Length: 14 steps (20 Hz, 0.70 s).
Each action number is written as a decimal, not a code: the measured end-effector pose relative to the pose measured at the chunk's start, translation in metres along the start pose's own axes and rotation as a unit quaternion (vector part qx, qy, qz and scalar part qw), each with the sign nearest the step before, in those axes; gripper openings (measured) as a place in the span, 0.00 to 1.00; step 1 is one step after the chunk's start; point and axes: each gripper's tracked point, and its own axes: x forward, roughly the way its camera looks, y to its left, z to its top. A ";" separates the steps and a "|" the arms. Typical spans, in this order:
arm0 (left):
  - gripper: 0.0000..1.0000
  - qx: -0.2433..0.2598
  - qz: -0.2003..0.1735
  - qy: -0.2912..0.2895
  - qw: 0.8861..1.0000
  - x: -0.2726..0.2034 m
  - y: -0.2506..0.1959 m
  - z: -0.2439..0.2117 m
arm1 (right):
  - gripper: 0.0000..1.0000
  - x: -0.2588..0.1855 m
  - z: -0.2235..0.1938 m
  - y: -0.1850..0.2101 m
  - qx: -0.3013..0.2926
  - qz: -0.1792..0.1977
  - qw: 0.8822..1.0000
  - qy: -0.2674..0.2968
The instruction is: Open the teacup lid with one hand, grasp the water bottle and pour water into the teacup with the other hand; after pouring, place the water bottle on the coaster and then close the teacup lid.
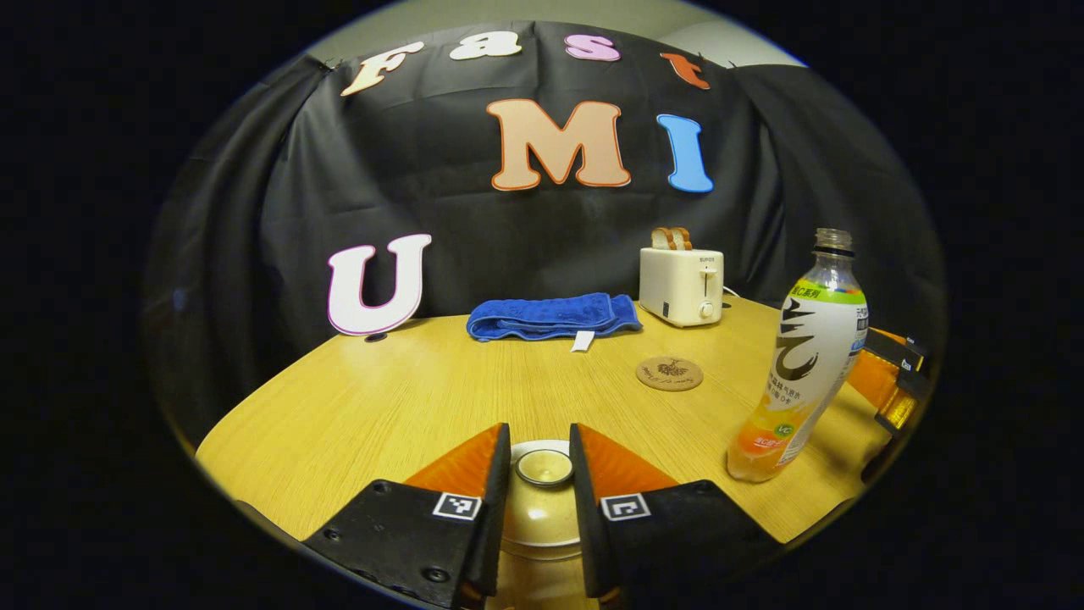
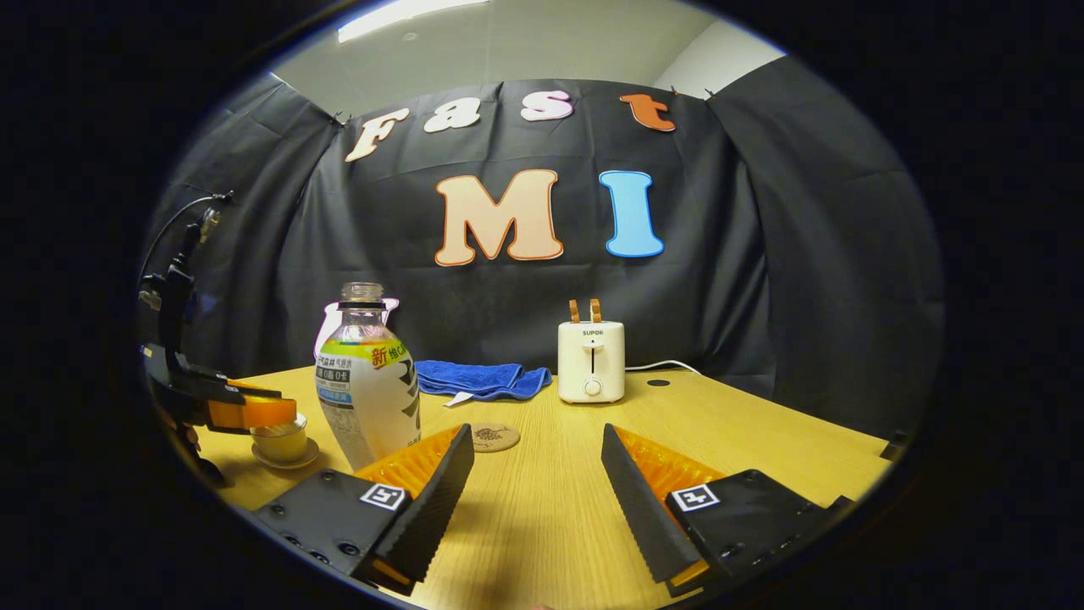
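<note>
Left tongs straddle the teacup lid knob, narrow gap, contact unclear. Right tongs spread wide over bare wood-grain worktop. Uncapped water bottle upright just beside the right tongs' left finger. Round coaster beyond, unobstructed. Blue towel and toaster at the rear edge.

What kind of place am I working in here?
Likely a staged recording booth, not a real kitchen: a black cloth wall encloses a wooden table set with household props, a toaster and a folded blue towel.
</note>
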 end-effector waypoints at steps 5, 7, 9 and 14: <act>0.25 -0.003 -0.003 -0.006 1.000 0.001 0.000 0.000 | 0.94 -0.005 0.000 0.006 0.006 0.017 1.000 0.001; 0.24 -0.007 -0.005 -0.009 1.000 0.000 -0.001 0.002 | 0.94 -0.010 0.000 0.012 0.014 0.029 0.999 0.003; 0.24 -0.005 -0.004 -0.011 1.000 0.000 0.000 0.003 | 0.97 -0.016 0.001 0.017 0.023 0.042 0.999 0.004; 0.24 -0.002 -0.003 -0.028 1.000 -0.006 0.002 0.016 | 0.96 -0.029 0.000 0.037 0.024 0.083 0.996 0.006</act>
